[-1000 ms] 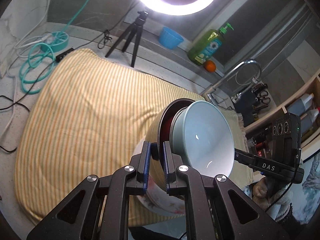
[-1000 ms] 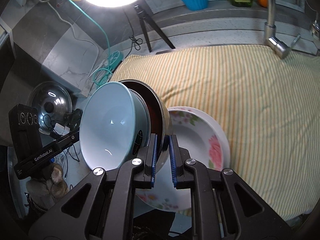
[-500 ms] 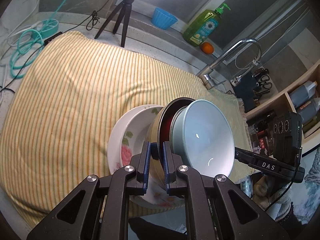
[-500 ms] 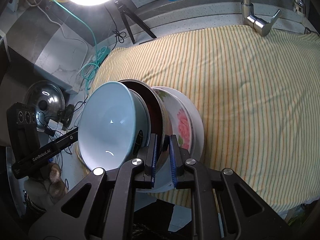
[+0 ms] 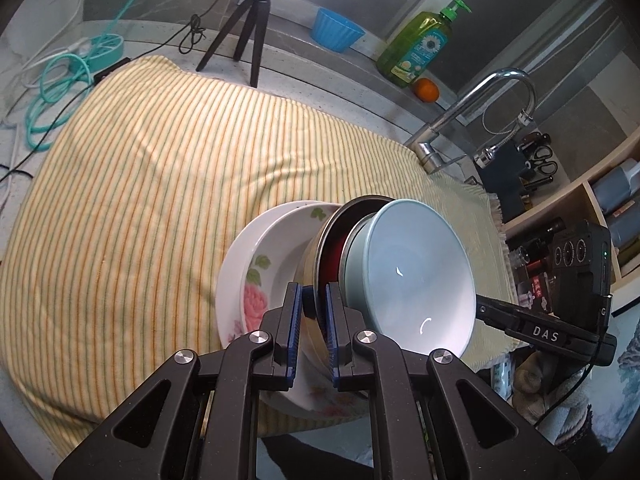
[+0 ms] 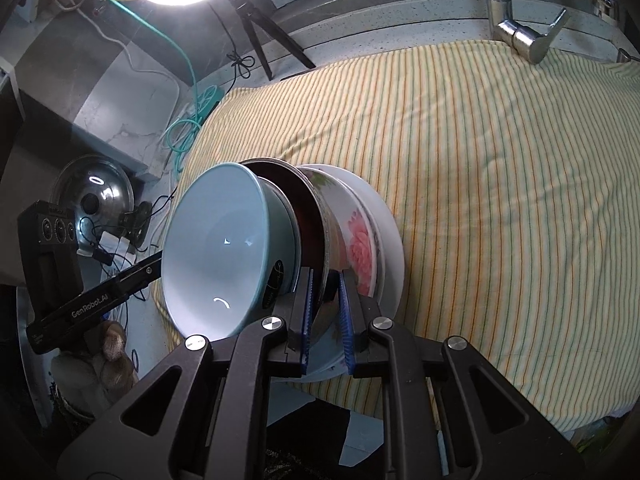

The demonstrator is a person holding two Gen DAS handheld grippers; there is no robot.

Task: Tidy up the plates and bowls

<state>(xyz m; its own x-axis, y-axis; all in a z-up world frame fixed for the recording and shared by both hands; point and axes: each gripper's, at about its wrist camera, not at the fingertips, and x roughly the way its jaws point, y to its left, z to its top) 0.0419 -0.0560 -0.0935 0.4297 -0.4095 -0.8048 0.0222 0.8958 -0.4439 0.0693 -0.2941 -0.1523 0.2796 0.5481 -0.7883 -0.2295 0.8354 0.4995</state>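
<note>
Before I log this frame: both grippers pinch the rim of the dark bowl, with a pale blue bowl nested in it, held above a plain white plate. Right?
Not quite: the plate is not plain. The right wrist view shows pink flowers printed on it. The rest holds: left gripper and right gripper pinch the dark bowl, pale blue bowl nested inside.

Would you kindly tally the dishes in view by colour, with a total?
Light blue bowl: 1
Dark bowl with red inside: 1
White floral dish: 1
Blue plastic bowl on the ledge: 1
Total: 4
</note>
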